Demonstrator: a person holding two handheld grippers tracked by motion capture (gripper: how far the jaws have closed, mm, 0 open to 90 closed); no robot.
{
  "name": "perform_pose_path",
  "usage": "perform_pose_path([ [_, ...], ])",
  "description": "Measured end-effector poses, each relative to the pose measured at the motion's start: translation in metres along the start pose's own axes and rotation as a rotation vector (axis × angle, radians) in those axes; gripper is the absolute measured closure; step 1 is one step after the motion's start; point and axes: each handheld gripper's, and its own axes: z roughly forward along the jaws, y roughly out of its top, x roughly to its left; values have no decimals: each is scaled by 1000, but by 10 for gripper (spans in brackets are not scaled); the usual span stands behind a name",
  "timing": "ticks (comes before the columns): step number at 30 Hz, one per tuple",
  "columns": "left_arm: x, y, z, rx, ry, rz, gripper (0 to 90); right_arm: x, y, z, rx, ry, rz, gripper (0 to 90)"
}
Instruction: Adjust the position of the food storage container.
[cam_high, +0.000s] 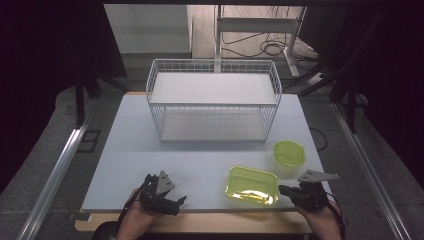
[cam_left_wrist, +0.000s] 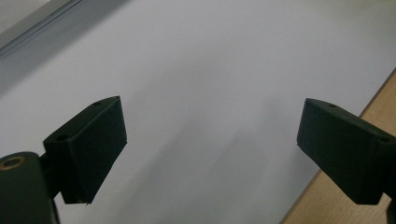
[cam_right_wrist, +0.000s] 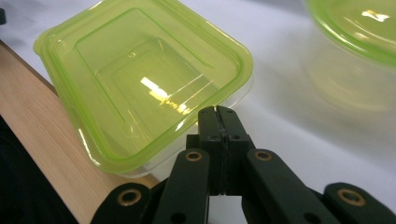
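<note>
Two grippers | right gripper (cam_right_wrist: 219, 110) jaws pressed together, square green container (cam_right_wrist: 140, 79) just ahead-left of fingertips | left gripper (cam_left_wrist: 210, 135) wide, farther off

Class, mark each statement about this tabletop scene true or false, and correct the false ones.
1. The wire basket holds a green container. False: nothing lies in it.
2. The right gripper has its jaws shut. True.
3. The rectangular green container sits near the table's front edge. True.
4. The left gripper grips the round green container. False: its jaws are open over bare table.
</note>
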Motion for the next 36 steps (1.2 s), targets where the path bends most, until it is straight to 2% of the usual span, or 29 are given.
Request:
perform_pose_path([
  [7, 1, 0, -1, -1, -2, -14, 111, 9, 19, 23, 9, 42, -32, 892],
  [9, 2, 0, -1, 1, -2, -16, 124, 12, 29, 36, 13, 55, -48, 892],
  [13, 3, -1, -3, 3, 4, -21, 131, 16, 36, 48, 16, 73, -51, 892],
  [14, 4, -1, -3, 4, 9, -21, 134, 18, 42, 57, 20, 82, -63, 891],
  [15, 5, -1, -4, 3, 13, -25, 134, 18, 42, 57, 20, 82, -63, 891],
  [17, 11, -3, -7, 0, 28, -39, 137, 22, 50, 68, 24, 92, -74, 892],
  [23, 22, -9, -9, 7, 42, -83, 139, 27, 64, 84, 27, 103, -92, 892],
  [26, 23, -10, -10, 6, 43, -81, 139, 31, 75, 96, 31, 107, -110, 892],
  [30, 21, -10, -9, 13, 45, -66, 138, 32, 76, 98, 25, 92, -128, 891],
  [32, 21, -10, -9, 13, 45, -65, 135, 30, 74, 94, 15, 77, -125, 889],
  [36, 22, -12, -11, 3, 41, -66, 115, 26, 68, 77, 3, 77, -126, 799],
])
